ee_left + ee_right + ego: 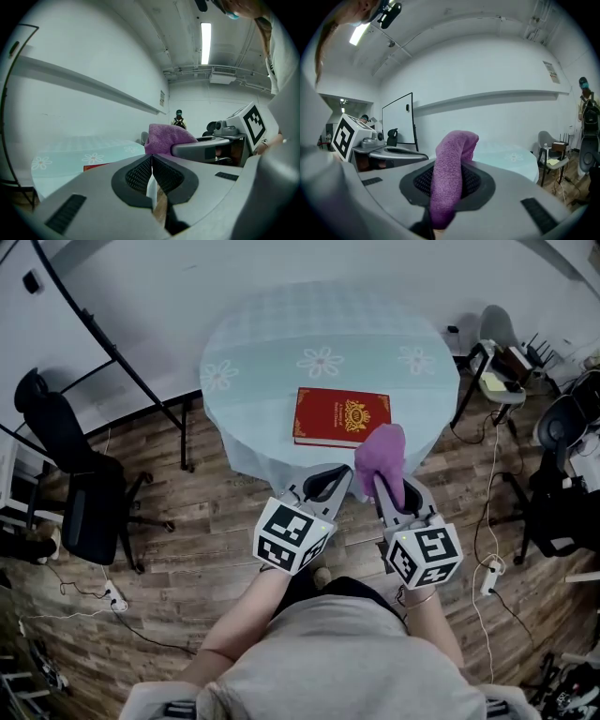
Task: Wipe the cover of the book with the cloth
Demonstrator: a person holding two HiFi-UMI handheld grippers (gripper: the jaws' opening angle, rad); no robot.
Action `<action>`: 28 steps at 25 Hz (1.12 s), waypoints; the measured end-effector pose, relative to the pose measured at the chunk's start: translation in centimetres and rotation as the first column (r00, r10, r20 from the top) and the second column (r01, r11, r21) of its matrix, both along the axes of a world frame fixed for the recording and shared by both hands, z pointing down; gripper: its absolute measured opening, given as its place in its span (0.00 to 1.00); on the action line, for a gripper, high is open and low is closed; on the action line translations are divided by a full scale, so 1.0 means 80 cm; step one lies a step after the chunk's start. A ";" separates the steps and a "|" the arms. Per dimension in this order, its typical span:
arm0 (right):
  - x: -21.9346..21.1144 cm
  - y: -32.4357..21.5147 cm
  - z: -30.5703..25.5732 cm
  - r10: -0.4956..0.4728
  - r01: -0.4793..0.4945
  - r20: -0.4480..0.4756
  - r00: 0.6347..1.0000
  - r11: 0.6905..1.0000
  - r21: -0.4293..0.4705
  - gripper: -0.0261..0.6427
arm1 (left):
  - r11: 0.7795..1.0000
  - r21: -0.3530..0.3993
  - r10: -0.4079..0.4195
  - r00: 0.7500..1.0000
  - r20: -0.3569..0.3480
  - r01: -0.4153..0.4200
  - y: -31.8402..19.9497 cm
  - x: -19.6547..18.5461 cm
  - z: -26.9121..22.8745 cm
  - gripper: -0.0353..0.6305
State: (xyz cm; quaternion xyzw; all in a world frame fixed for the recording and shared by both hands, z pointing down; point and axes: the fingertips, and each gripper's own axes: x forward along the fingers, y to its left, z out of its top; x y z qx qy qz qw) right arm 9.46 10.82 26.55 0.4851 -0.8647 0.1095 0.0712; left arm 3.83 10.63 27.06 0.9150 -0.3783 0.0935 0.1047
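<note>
1. The right gripper (394, 495) has its fingers closed on the cloth (382, 451).
2. The left gripper (325, 486) has its fingers together, with nothing between them.
3. The book (339, 416) lies flat on the tabletop (281, 324), and the cloth is at its near right corner.

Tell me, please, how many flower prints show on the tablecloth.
3: one flower near the left edge, one beyond the book, one toward the right. Others may be hidden.

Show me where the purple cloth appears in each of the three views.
Head view: the cloth is right of centre, held in the right gripper, next to the red book.
Left gripper view: the cloth is at centre, above the jaws.
Right gripper view: the cloth is at centre, clamped between the jaws.
Shared landmark: the flower-print table.
</note>
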 end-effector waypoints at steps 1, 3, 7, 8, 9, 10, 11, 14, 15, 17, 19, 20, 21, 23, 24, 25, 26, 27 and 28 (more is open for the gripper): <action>-0.001 -0.003 0.002 -0.004 0.004 0.004 1.000 1.000 -0.003 0.16 | 1.000 -0.003 -0.008 1.000 0.000 0.008 -0.004 -0.003 0.001 0.08; -0.005 -0.010 0.005 -0.013 0.013 0.012 1.000 1.000 -0.008 0.16 | 1.000 -0.011 -0.023 1.000 -0.004 0.023 -0.015 -0.009 0.005 0.08; -0.015 -0.022 0.017 -0.017 0.017 0.003 1.000 1.000 -0.023 0.16 | 0.999 -0.030 -0.044 0.999 -0.013 0.043 -0.040 -0.025 0.018 0.08; -0.018 -0.027 0.021 -0.017 0.017 -0.001 1.000 0.999 -0.029 0.16 | 0.998 -0.039 -0.046 0.999 -0.021 0.045 -0.046 -0.030 0.021 0.08; -0.020 -0.031 0.025 -0.016 0.016 -0.004 1.000 0.999 -0.036 0.16 | 0.998 -0.049 -0.045 0.999 -0.031 0.044 -0.052 -0.034 0.024 0.08; -0.022 -0.036 0.028 -0.015 0.015 -0.006 1.000 0.999 -0.044 0.16 | 0.998 -0.058 -0.043 0.998 -0.041 0.040 -0.057 -0.036 0.027 0.08; -0.024 -0.041 0.031 -0.012 0.011 -0.006 1.000 0.999 -0.052 0.16 | 0.997 -0.066 -0.041 0.998 -0.050 0.038 -0.063 -0.039 0.030 0.08; -0.032 -0.063 0.035 -0.004 0.005 0.001 1.000 0.998 -0.059 0.16 | 0.995 -0.091 -0.046 0.997 -0.065 0.040 -0.087 -0.050 0.040 0.08; -0.036 -0.072 0.036 -0.004 0.004 0.002 1.000 0.998 -0.058 0.16 | 0.994 -0.099 -0.046 0.997 -0.067 0.040 -0.096 -0.055 0.044 0.08; -0.044 -0.092 0.040 0.001 -0.001 -0.001 1.000 0.998 -0.062 0.16 | 0.993 -0.117 -0.041 0.997 -0.060 0.034 -0.115 -0.063 0.053 0.08; -0.053 -0.114 0.048 0.006 -0.006 -0.005 1.000 0.997 -0.079 0.16 | 0.990 -0.140 -0.034 0.998 -0.062 0.025 -0.134 -0.072 0.063 0.08; -0.058 -0.125 0.052 0.004 -0.005 -0.007 1.000 0.996 -0.087 0.16 | 0.988 -0.154 -0.030 0.997 -0.071 0.019 -0.143 -0.075 0.067 0.08; -0.063 -0.135 0.055 0.001 -0.002 -0.010 1.000 0.996 -0.095 0.16 | 0.986 -0.167 -0.026 0.996 -0.080 0.012 -0.151 -0.078 0.070 0.08; -0.070 -0.154 0.059 -0.004 0.002 -0.016 1.000 0.994 -0.111 0.16 | 0.983 -0.185 -0.014 0.996 -0.085 -0.002 -0.167 -0.082 0.075 0.08; -0.073 -0.162 0.061 -0.004 0.001 -0.019 1.000 0.993 -0.120 0.16 | 0.982 -0.190 -0.008 0.997 -0.081 -0.008 -0.175 -0.084 0.076 0.08; -0.076 -0.171 0.063 -0.002 -0.001 -0.022 1.000 0.992 -0.129 0.16 | 0.981 -0.194 -0.002 0.997 -0.077 -0.013 -0.183 -0.087 0.078 0.08; -0.079 -0.180 0.065 0.001 -0.004 -0.024 1.000 0.991 -0.137 0.16 | 0.980 -0.199 0.003 0.997 -0.076 -0.018 -0.191 -0.090 0.079 0.08; -0.082 -0.188 0.068 0.003 -0.007 -0.026 1.000 0.989 -0.145 0.16 | 0.978 -0.206 0.007 0.997 -0.075 -0.022 -0.199 -0.093 0.081 0.08; -0.086 -0.197 0.070 0.005 -0.009 -0.028 1.000 0.988 -0.151 0.16 | 0.977 -0.211 0.010 0.997 -0.073 -0.025 -0.207 -0.096 0.083 0.08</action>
